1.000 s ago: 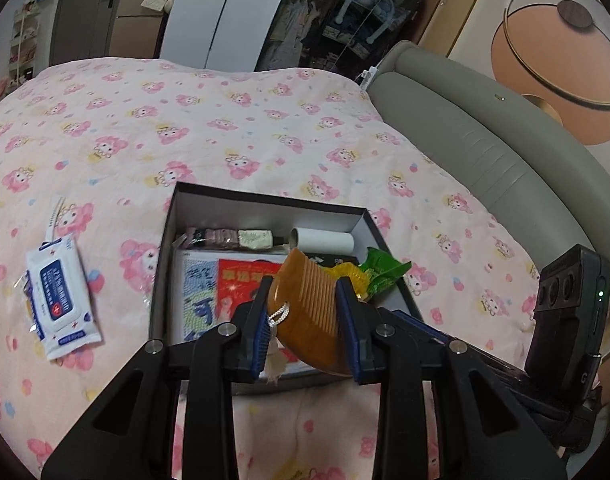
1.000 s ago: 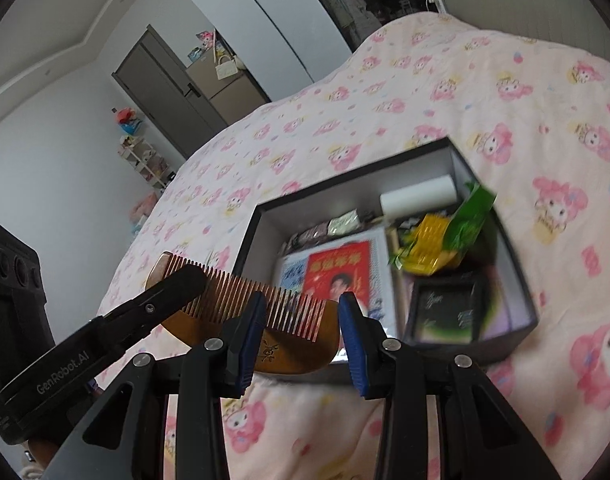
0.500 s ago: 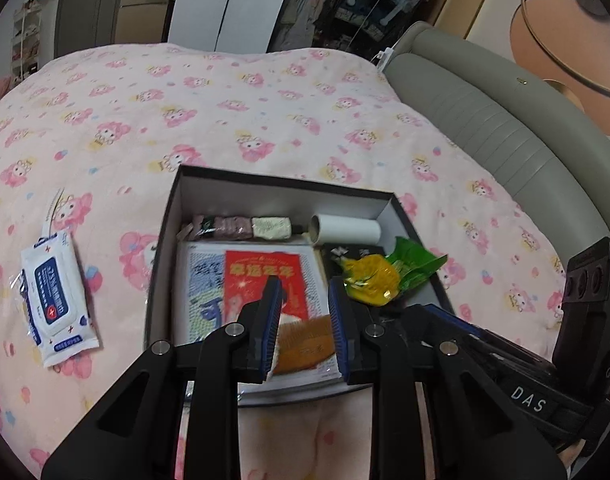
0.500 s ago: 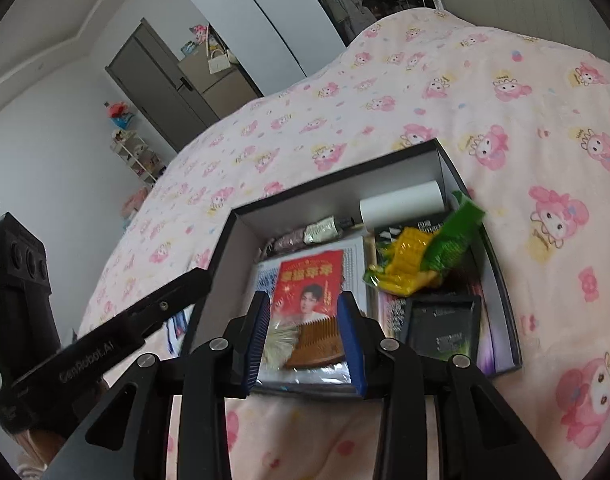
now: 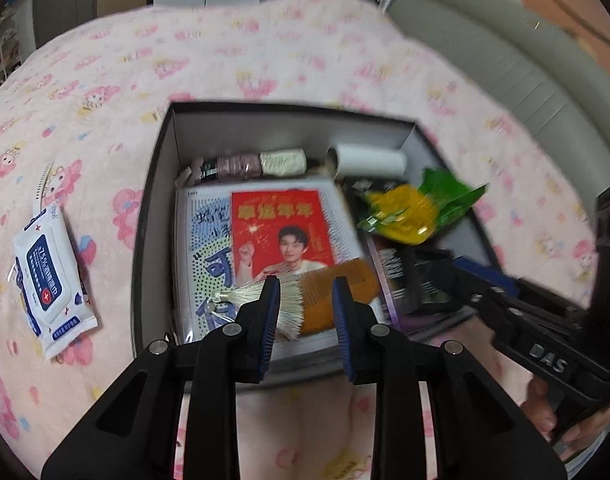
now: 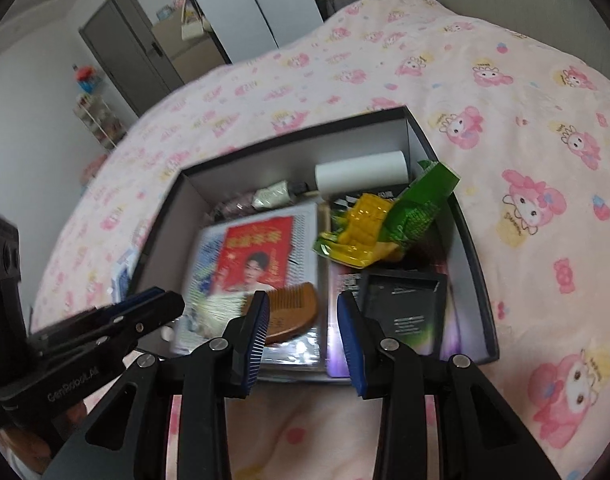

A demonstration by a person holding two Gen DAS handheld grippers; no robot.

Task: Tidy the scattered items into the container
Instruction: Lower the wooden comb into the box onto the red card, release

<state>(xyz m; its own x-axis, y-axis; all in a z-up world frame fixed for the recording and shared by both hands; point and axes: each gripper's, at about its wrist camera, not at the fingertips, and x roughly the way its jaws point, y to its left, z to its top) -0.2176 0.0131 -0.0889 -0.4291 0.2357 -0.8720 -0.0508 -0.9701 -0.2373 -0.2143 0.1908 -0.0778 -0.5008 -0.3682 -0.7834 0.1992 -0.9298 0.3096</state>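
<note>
With the brown wooden tasselled comb (image 5: 337, 292) lying inside the dark open cardboard box (image 5: 289, 130) and both the left gripper (image 5: 306, 308) and the right gripper (image 6: 303, 320) parted and empty, the white-and-blue wipes packet (image 5: 51, 276) left of the box on the bed looked next to collect.

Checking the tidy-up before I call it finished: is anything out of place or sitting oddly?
Yes. The wet wipes pack lies on the bedspread, left of the box. In the box, the green and yellow snack packet pokes over the right wall.

Box interior: I see the box (image 5: 157, 184) nearly full; magazine (image 5: 265, 248), comb (image 5: 337, 292), yellow-green packet (image 6: 377, 220), black pouch (image 6: 401, 300) cover the floor.
Open bed: bedspread (image 5: 105, 80) clear in the upper frame.
Lower left: wipes pack (image 5: 49, 276) lies outside the box wall.
</note>
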